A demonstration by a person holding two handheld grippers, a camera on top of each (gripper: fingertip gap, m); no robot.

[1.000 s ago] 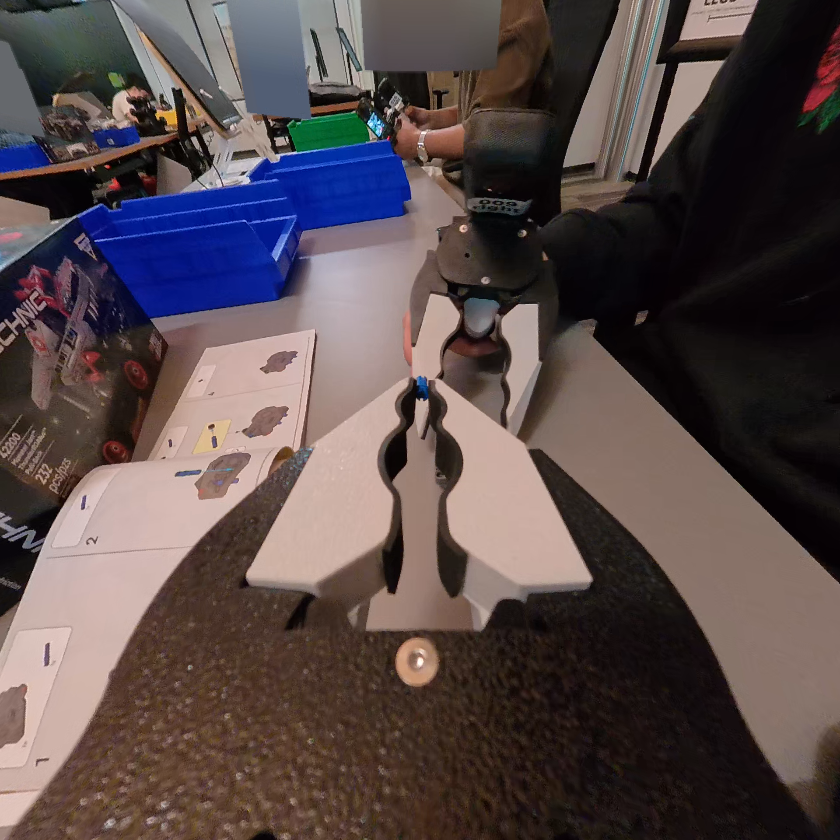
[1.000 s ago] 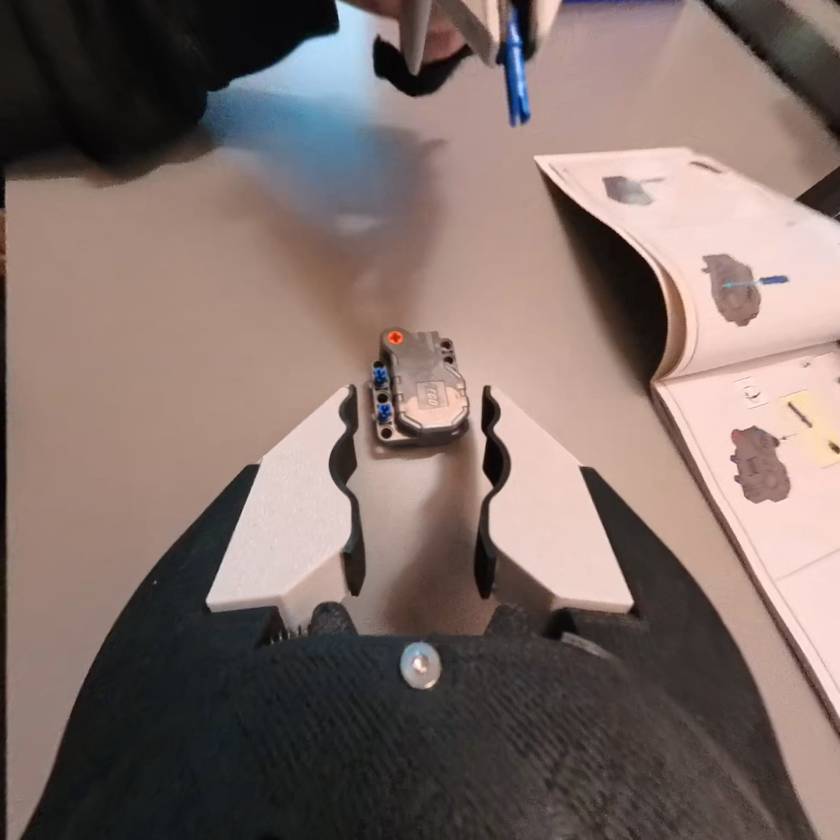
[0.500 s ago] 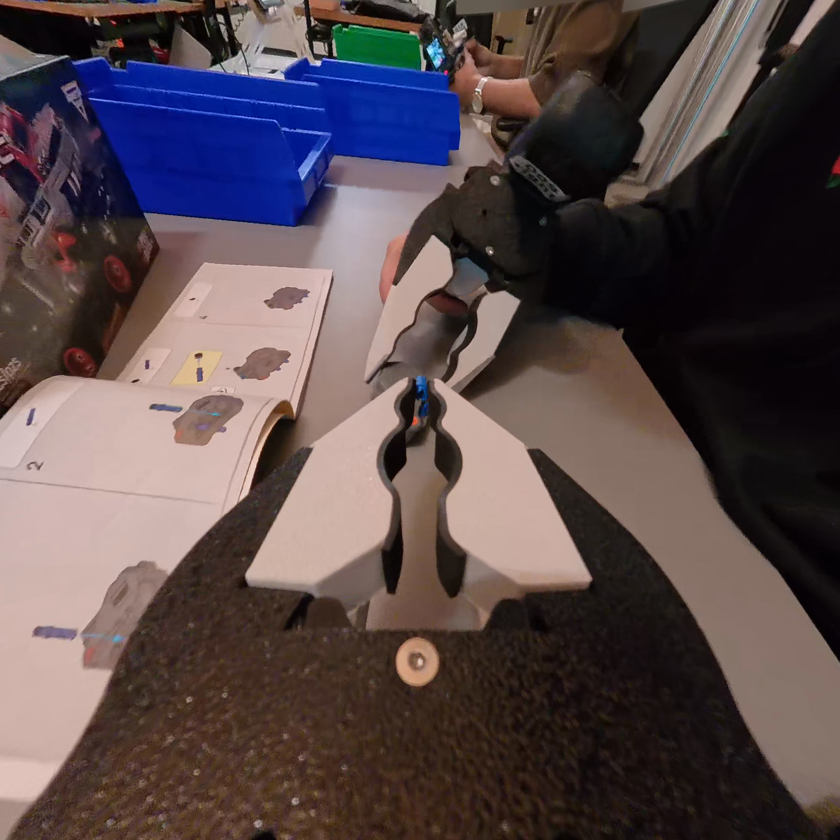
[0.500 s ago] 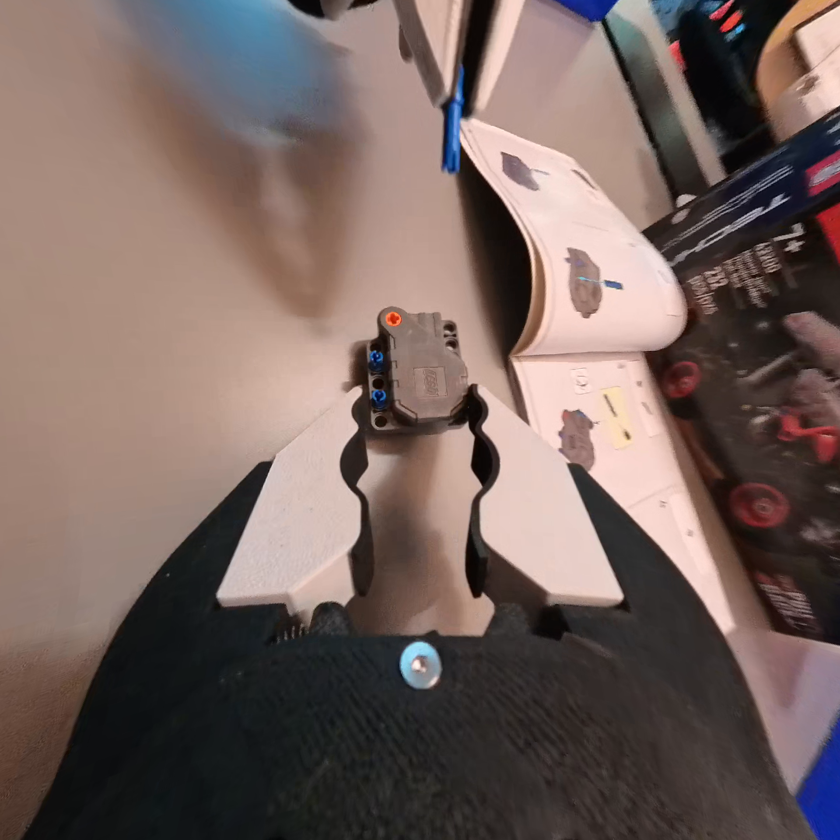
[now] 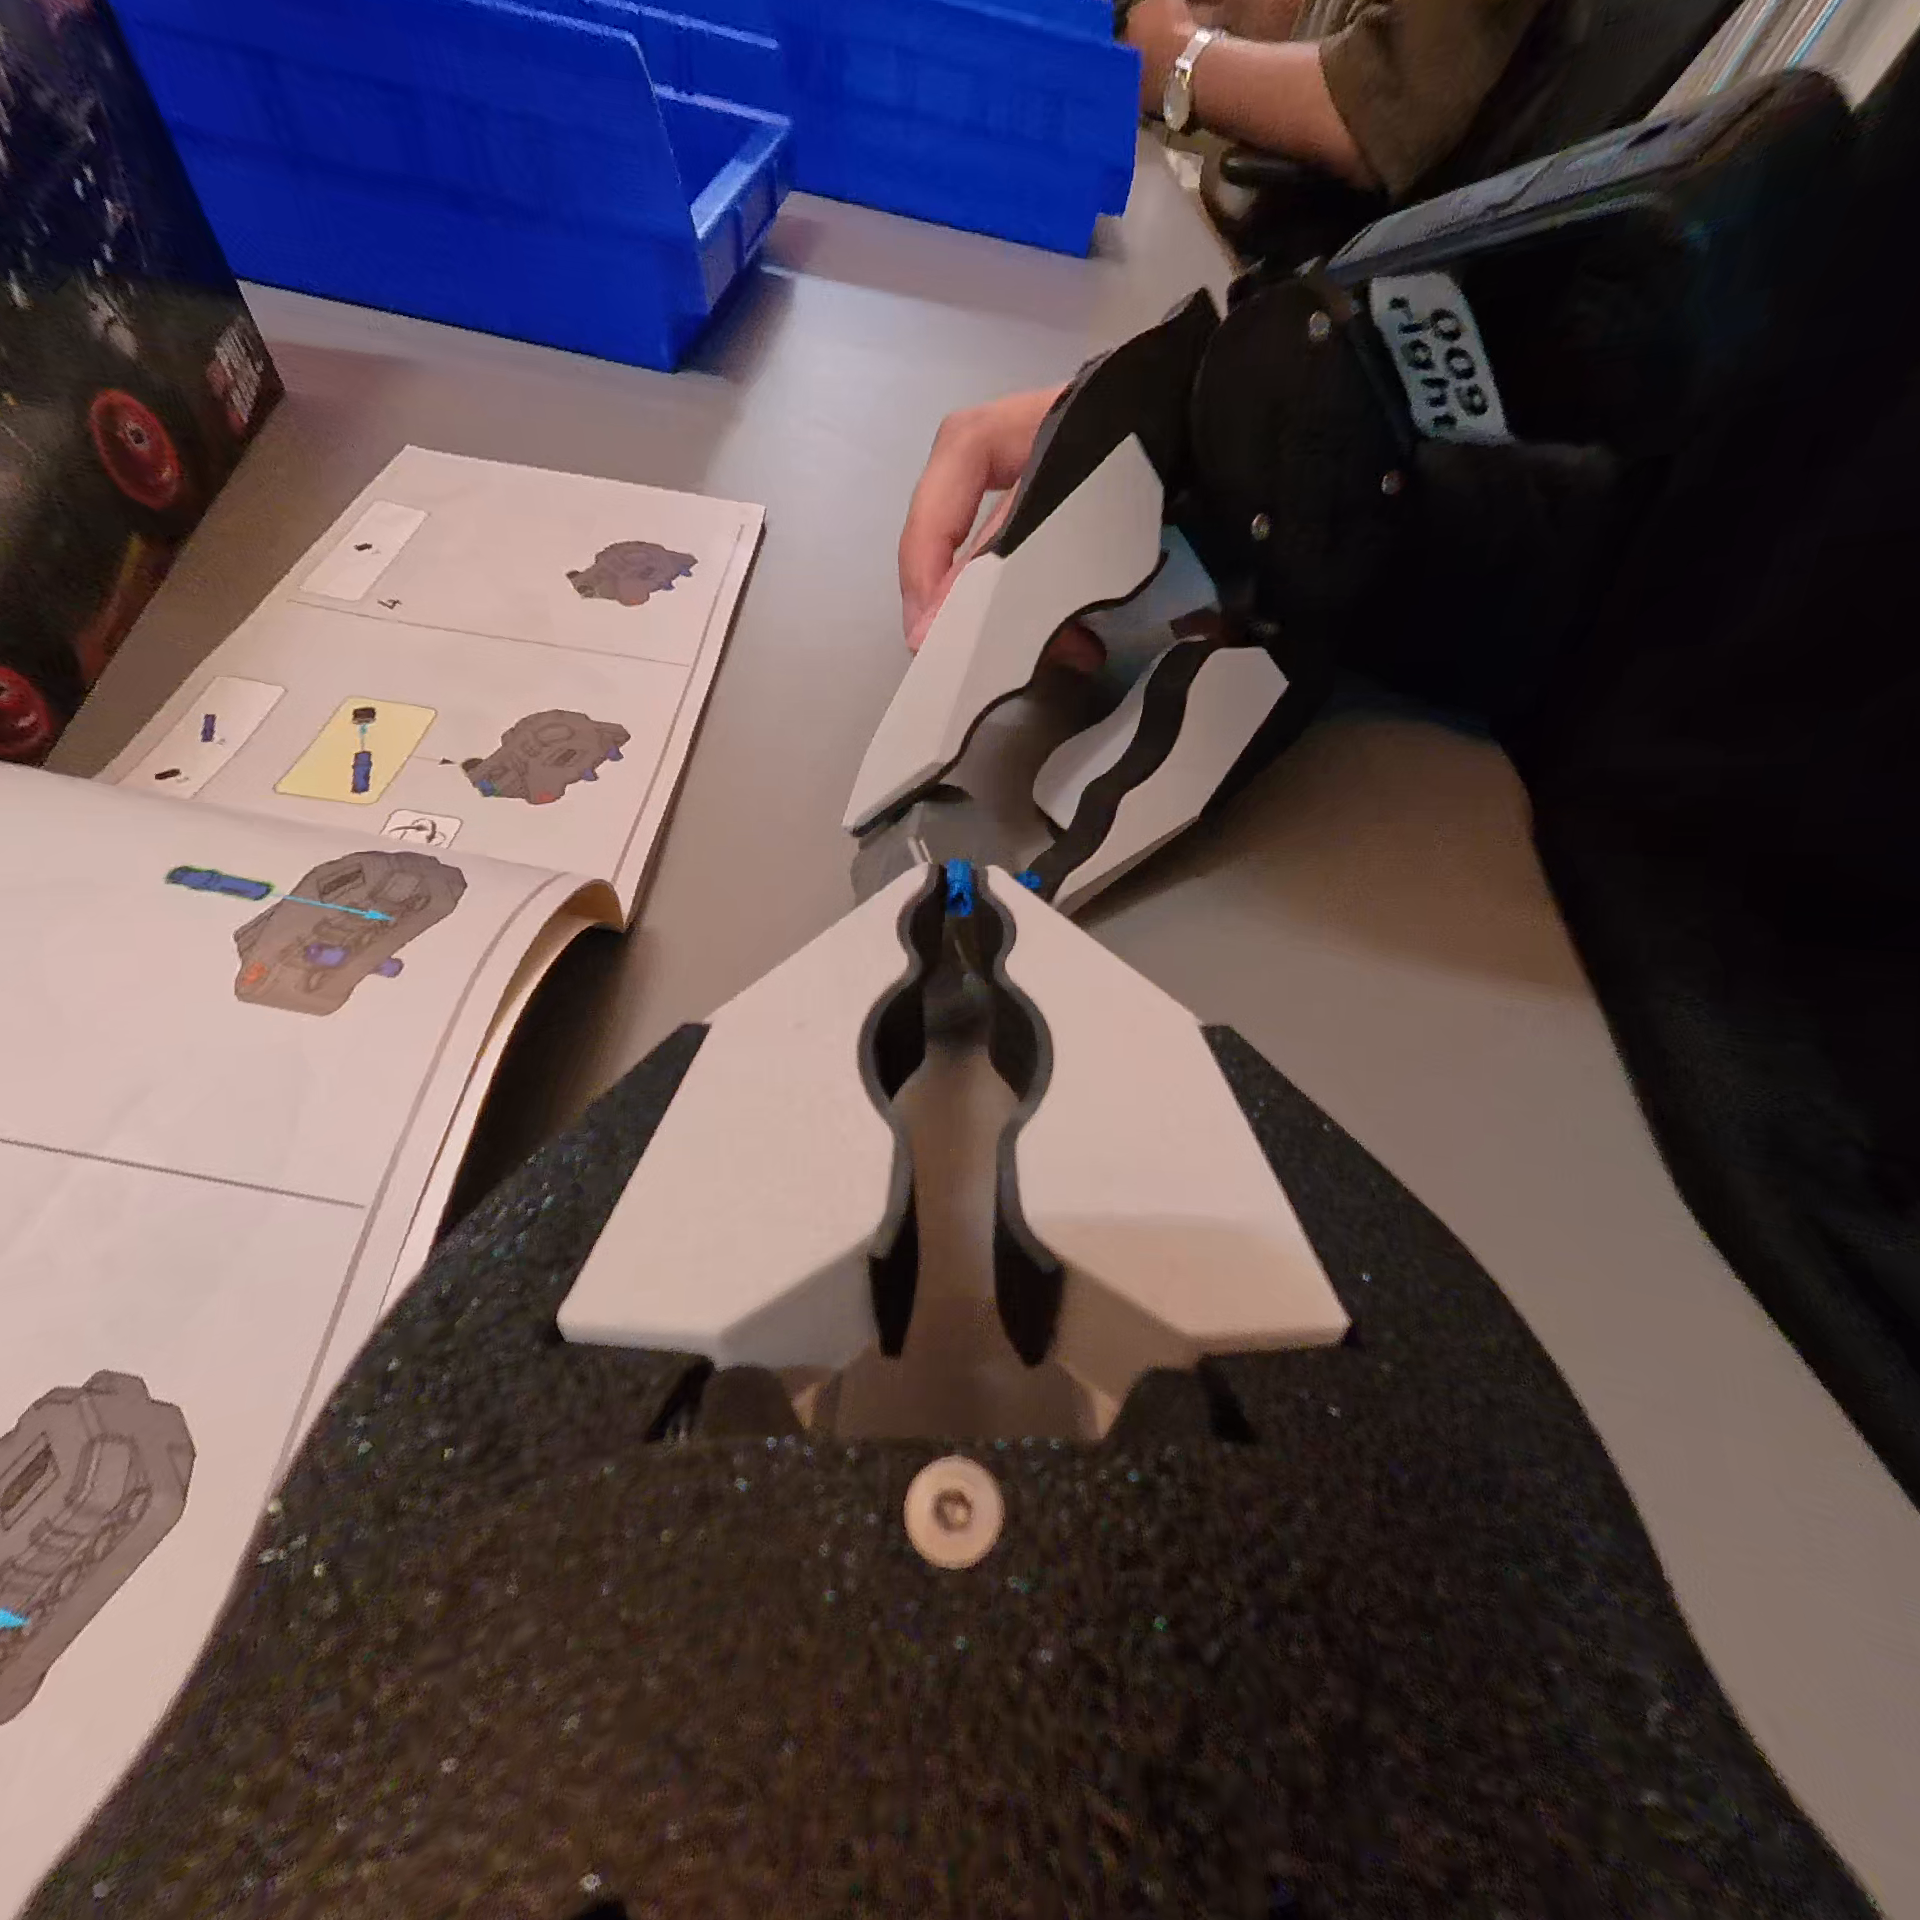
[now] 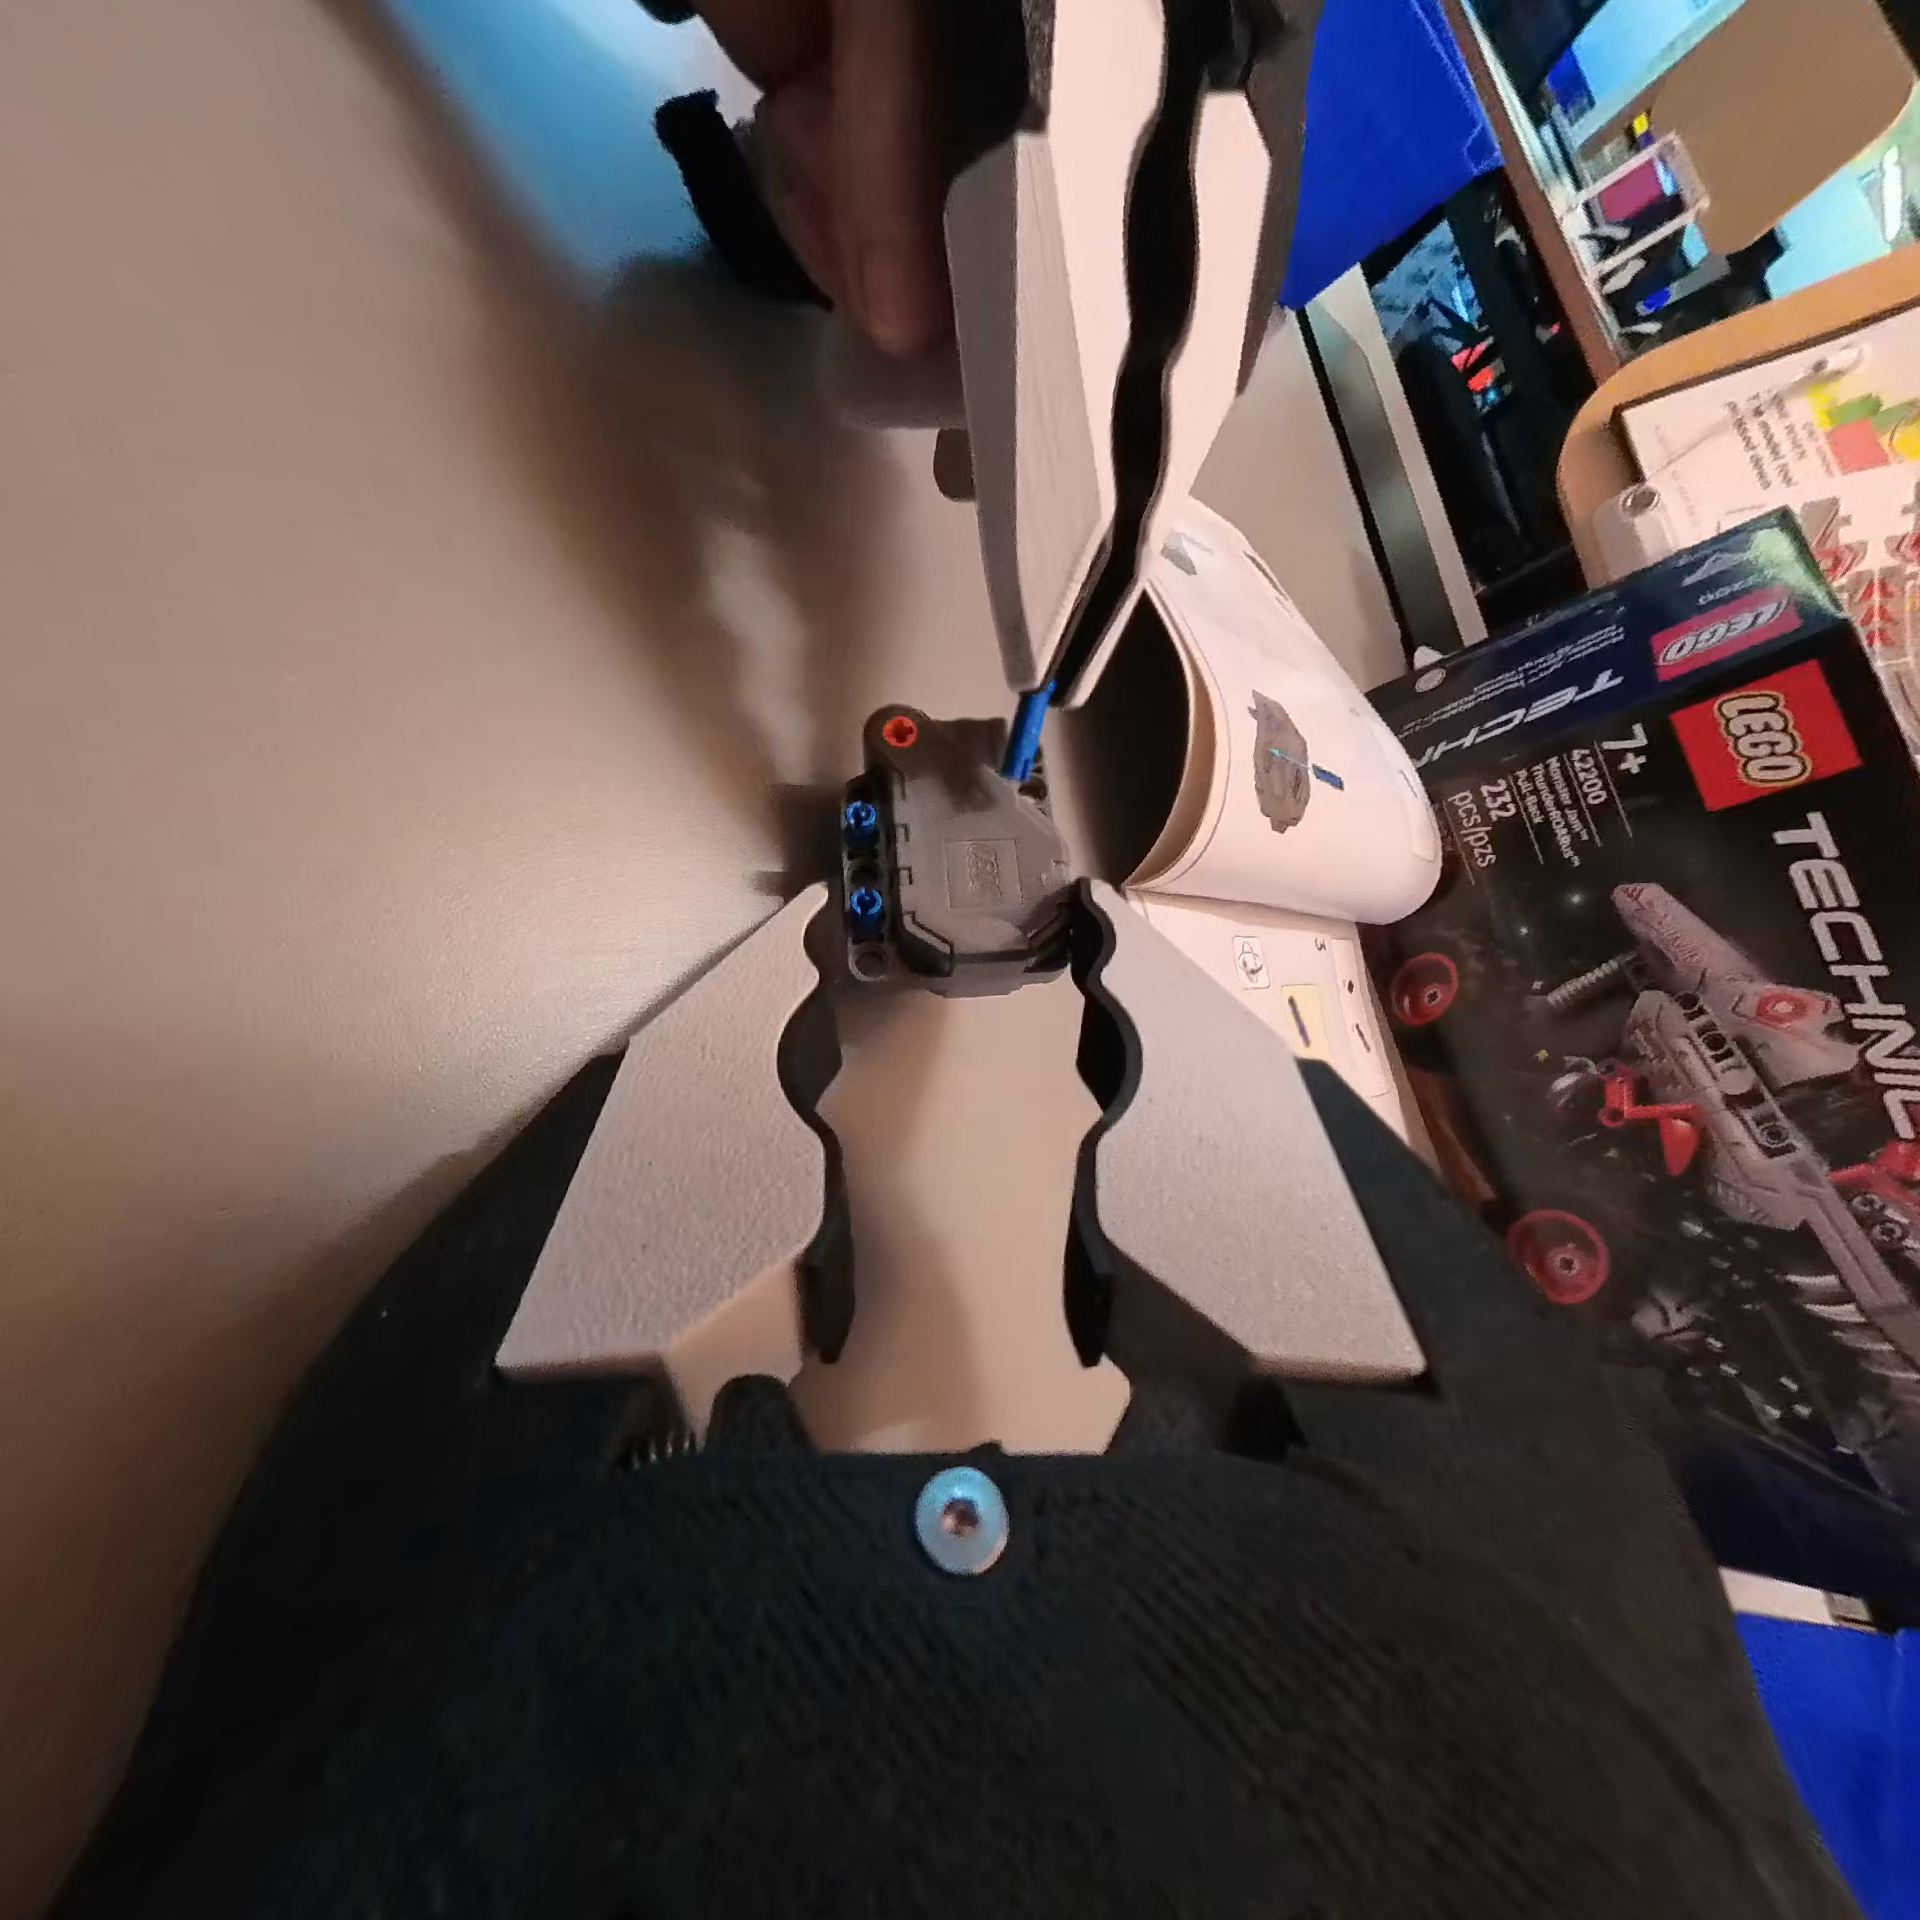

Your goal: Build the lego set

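Here, blue bins [image 5: 582,208] show no visible contents.

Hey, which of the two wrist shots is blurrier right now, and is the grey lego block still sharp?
Right wrist view: motion blur smears the table and upper left, yet the grey lego block reads fairly sharp. Left wrist view: mostly crisp, wide-angle bending at the edges; block largely hidden behind the left gripper.

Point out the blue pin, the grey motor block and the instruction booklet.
blue pin [image 6: 1023,743]: right wrist view, its exposed shaft.
grey motor block [image 6: 966,873]: right wrist view, its top face.
instruction booklet [image 5: 499,665]: left wrist view, the flat far page.
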